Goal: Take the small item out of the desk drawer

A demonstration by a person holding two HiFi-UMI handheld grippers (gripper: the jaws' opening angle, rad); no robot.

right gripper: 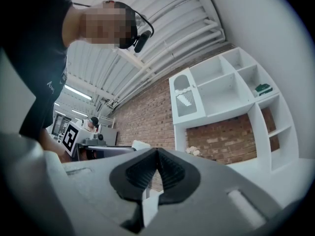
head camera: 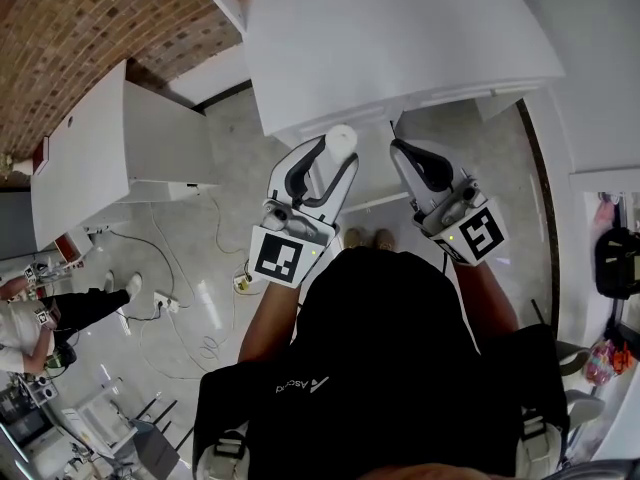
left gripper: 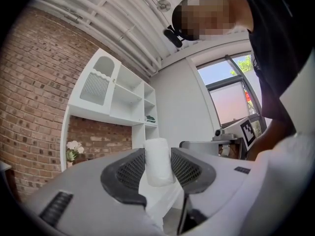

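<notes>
The person wears a black short-sleeved shirt (head camera: 390,368) with small white lettering. The left gripper (head camera: 338,154) and right gripper (head camera: 399,149) have white shells and black ribbed pads (left gripper: 129,173). Behind the jaws, each carries a black-and-white marker cube (head camera: 280,256).

White desk (head camera: 400,38) seen from above, standing on a pale, glossy floor (head camera: 230,148). On the floor, left of the desk, lie thin looped cables (head camera: 207,349) and 1 power strip (head camera: 165,305). 2 shoes (head camera: 353,238) stand at the desk's near edge.
</notes>
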